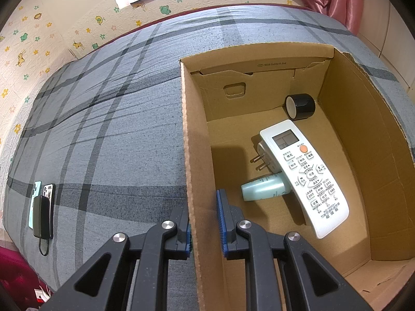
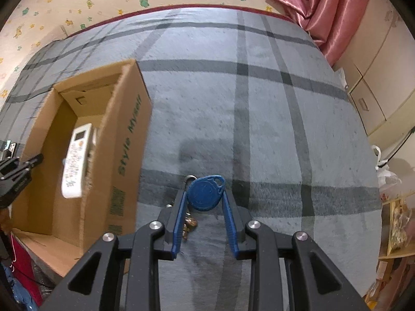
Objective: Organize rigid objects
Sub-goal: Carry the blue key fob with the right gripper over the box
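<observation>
An open cardboard box (image 1: 192,134) stands on the grey plaid bed. Inside lie a white remote control (image 1: 303,176), a white plug adapter (image 1: 263,153), a pale green bottle (image 1: 264,188) and a black tape roll (image 1: 301,106). My left gripper (image 1: 203,217) is shut on the box's left wall, one finger on each side. My right gripper (image 2: 205,194) is shut on a blue key fob (image 2: 206,191) with a metal ring and keys (image 2: 189,224) hanging below, just above the bed. The box (image 2: 122,140) lies to its left.
Two phones and a black power bank (image 1: 41,204) lie on the bed at the far left. A pink curtain (image 2: 319,13) and white cabinets (image 2: 376,83) stand at the right. The patterned wall runs behind the bed.
</observation>
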Demonstrator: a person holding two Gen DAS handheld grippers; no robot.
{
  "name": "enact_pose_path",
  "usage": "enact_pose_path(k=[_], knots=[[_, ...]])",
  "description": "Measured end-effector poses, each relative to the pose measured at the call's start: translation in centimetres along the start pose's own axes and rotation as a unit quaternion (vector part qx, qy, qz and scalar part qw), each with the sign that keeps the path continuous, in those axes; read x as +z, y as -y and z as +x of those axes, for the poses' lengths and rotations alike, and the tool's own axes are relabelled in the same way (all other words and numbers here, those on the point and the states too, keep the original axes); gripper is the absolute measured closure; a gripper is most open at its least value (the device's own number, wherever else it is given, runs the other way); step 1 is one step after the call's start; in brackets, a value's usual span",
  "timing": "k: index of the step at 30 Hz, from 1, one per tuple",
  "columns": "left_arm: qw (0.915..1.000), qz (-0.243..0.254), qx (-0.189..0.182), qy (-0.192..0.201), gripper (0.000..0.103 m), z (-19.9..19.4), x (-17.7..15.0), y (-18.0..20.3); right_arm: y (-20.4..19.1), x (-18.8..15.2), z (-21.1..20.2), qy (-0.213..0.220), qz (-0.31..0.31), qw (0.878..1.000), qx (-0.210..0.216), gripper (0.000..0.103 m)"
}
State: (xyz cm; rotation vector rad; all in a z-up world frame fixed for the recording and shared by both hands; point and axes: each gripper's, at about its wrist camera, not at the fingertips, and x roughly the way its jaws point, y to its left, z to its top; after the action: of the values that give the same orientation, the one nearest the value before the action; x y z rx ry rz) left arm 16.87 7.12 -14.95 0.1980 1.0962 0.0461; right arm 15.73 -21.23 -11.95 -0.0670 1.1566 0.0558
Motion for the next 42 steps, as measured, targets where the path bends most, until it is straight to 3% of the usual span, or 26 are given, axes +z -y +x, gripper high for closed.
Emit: enact_pose_path(k=[24,42], knots=[[1.0000,-0.003,-0.005,-0.001,0.086,0.1,0.0,-0.1,-9.8,4.1,-3.1,0.035,-0.076,0.994,0.066,0.074],[0.9999,-0.006,-0.009,0.000,0.086,0.1,-0.1,-0.2,-17.2,3.7,1.3,0.003,-0.121,0.987,0.109,0.074]])
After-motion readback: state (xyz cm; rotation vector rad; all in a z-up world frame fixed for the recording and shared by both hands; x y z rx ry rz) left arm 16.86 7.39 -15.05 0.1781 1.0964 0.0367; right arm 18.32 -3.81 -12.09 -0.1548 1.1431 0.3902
